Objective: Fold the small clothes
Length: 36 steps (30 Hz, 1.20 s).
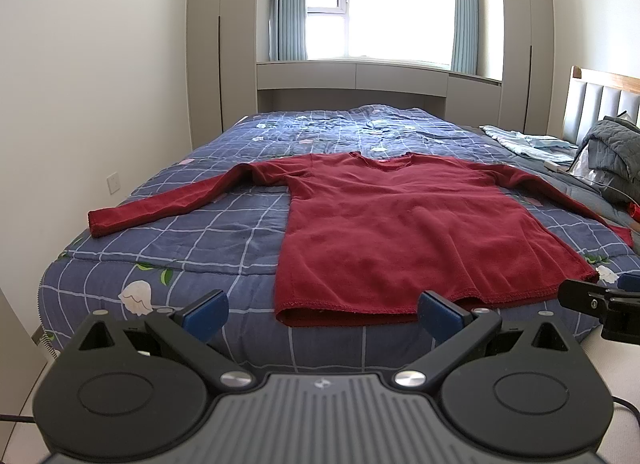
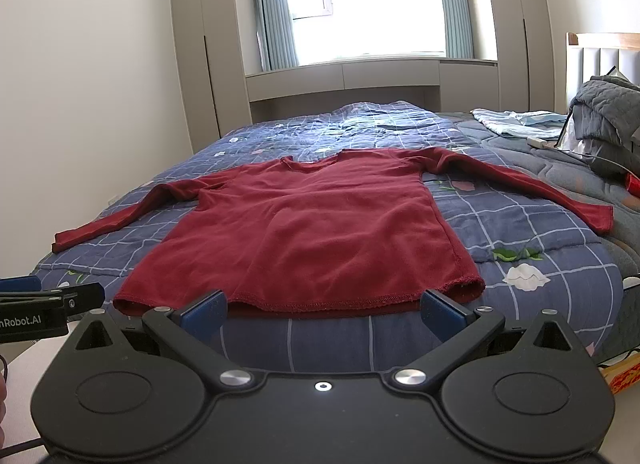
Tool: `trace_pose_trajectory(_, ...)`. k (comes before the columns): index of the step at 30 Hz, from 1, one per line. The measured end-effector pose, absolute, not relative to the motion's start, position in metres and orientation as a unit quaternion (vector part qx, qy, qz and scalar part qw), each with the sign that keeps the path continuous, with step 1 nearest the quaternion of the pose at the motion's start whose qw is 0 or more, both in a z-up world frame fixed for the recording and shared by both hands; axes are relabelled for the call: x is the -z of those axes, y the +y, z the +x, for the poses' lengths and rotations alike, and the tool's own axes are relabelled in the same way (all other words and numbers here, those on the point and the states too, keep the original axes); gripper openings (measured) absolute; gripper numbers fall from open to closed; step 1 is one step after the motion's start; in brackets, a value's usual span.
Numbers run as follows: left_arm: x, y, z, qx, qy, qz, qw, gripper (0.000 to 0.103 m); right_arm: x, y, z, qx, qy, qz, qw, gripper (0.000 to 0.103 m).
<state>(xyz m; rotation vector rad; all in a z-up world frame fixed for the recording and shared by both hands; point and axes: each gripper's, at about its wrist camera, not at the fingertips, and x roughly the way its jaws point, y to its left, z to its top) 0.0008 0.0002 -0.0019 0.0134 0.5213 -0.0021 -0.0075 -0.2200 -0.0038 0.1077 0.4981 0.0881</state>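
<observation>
The dark red long-sleeved knit shirt (image 1: 400, 223) lies flat, front up, on the blue grid-patterned quilted bedspread (image 1: 224, 248), sleeves spread to either side, hem nearest the grippers. The left gripper (image 1: 322, 314) hangs before the hem, fingers spread wide and empty; the right gripper (image 2: 322, 312) likewise, gaping with nothing held. The soft, fuzzy cloth looks limp: pinching only the top layer at the hem could likely leave the back behind and bunch the fold.
</observation>
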Motion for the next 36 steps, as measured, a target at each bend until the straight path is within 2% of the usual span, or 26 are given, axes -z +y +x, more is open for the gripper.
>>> trace_pose_trajectory(23,0.011,0.001,0.007,0.011,0.292,-0.006,0.956,0.103,0.005,-0.219,-0.006,-0.040,0.261,0.052,0.963,0.103)
trace_pose_trajectory(29,0.009,-0.003,0.037,0.028,0.321,-0.004,0.947,0.103,-0.004,-0.219,0.013,-0.013,0.309,0.042,0.950,0.103)
trace_pose_trajectory(36,-0.002,-0.014,0.088,0.021,0.326,0.007,0.945,0.103,-0.021,-0.223,0.033,0.033,0.300,0.016,0.953,0.103)
